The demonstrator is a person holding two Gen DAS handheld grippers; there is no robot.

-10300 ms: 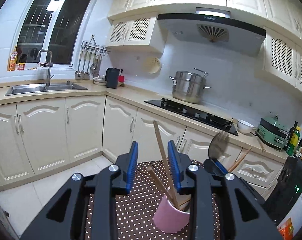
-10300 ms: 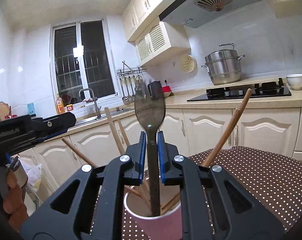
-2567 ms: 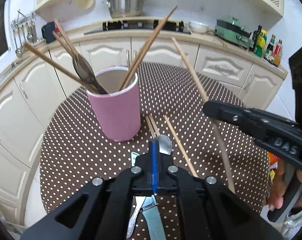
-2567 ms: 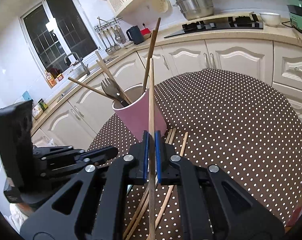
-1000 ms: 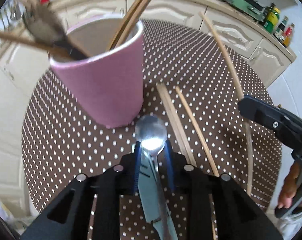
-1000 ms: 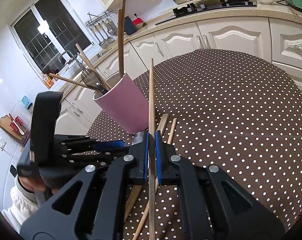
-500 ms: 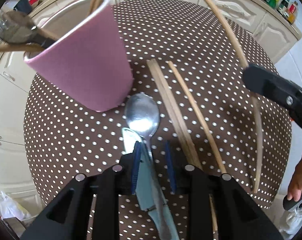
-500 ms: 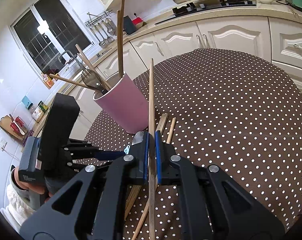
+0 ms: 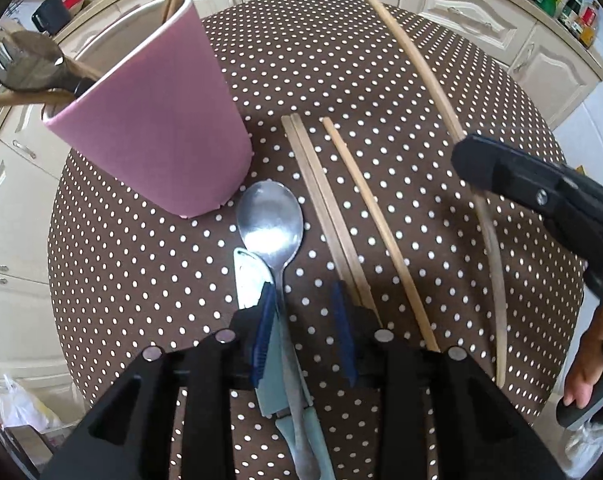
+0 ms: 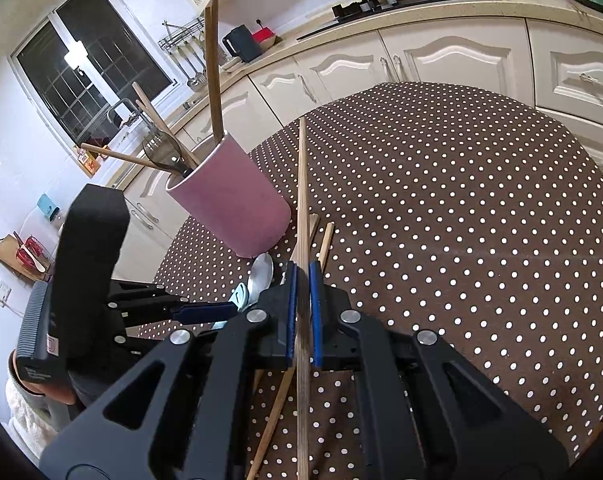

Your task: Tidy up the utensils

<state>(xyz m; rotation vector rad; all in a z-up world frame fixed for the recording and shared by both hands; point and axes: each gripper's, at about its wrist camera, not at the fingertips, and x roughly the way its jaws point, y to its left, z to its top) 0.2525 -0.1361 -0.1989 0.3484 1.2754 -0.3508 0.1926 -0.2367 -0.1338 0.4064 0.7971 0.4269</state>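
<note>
A pink cup (image 9: 153,120) with chopsticks and a dark fork stands on the dotted table (image 9: 381,80). In front of it lie a steel spoon (image 9: 271,224) on a pale blue knife (image 9: 245,276), with three loose chopsticks (image 9: 325,208) beside them. My left gripper (image 9: 303,304) points down over the spoon's handle. Its jaws are opening, the handle lies between them by the left pad, and nothing is gripped. My right gripper (image 10: 303,276) is shut on a single long chopstick (image 10: 301,184), held above the table right of the cup (image 10: 237,200). In the left wrist view the right gripper (image 9: 541,192) is seen from the side.
The round table has a brown cloth with white dots; its edge (image 10: 581,168) curves close to cream kitchen cabinets (image 10: 441,56). A person's hand (image 9: 585,376) holds the right gripper's handle. A counter with hob and pot runs behind.
The left gripper has slid back from the spoon's bowl toward its handle and its jaws have widened. The right gripper and its chopstick have stayed in place.
</note>
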